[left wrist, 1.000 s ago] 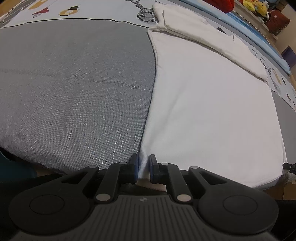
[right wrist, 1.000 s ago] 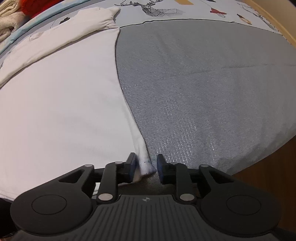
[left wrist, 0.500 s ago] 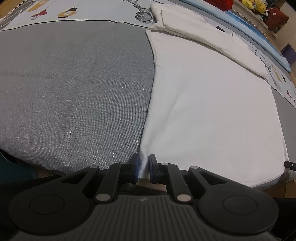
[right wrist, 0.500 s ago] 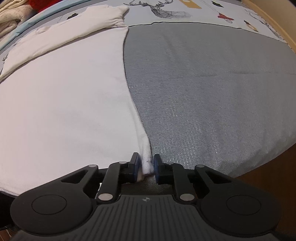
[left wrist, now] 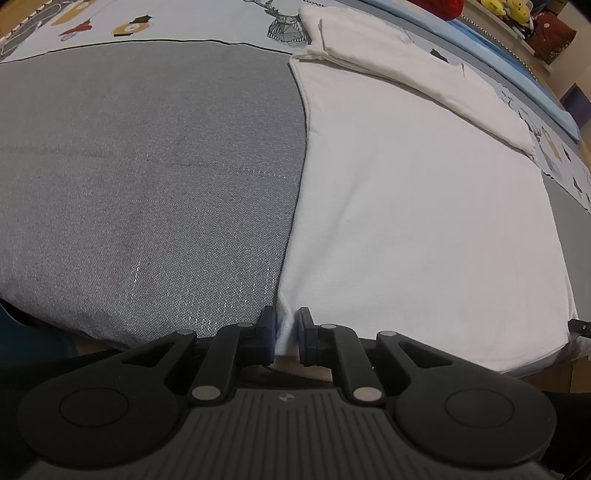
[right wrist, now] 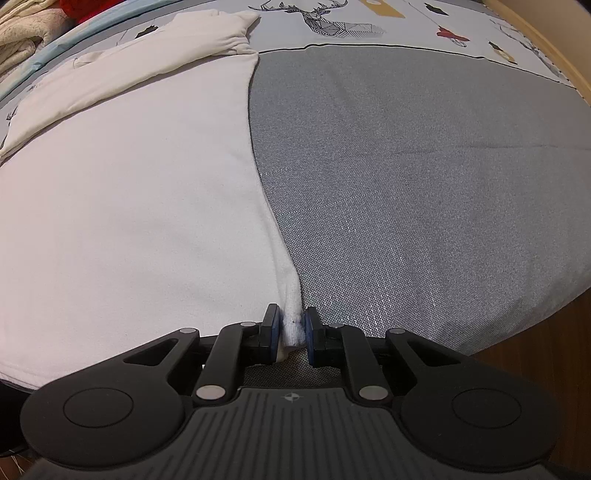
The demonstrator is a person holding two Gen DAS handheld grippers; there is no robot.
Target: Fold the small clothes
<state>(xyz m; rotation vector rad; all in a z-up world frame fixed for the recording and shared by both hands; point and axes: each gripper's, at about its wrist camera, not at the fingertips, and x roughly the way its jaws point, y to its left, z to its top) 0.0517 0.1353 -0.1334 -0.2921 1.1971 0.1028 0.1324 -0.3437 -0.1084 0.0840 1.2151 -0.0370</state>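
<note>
— Where is the white shirt (left wrist: 424, 221)?
— It lies flat on the grey bed cover (left wrist: 147, 177).
— What do the claws do?
— The left gripper (left wrist: 287, 334) pinches one near corner. The right gripper (right wrist: 291, 332) pinches the other corner.

One garment, two hand-held grippers
One white garment (left wrist: 424, 221) lies on one grey bedspread (left wrist: 147, 184); one left hand-held gripper (left wrist: 287, 334) and one right hand-held gripper (right wrist: 291, 332); one deer print (right wrist: 325, 22).

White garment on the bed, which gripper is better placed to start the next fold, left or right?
Neither: left gripper and right gripper each pinch a near corner of the white garment, so both should lift together.
</note>
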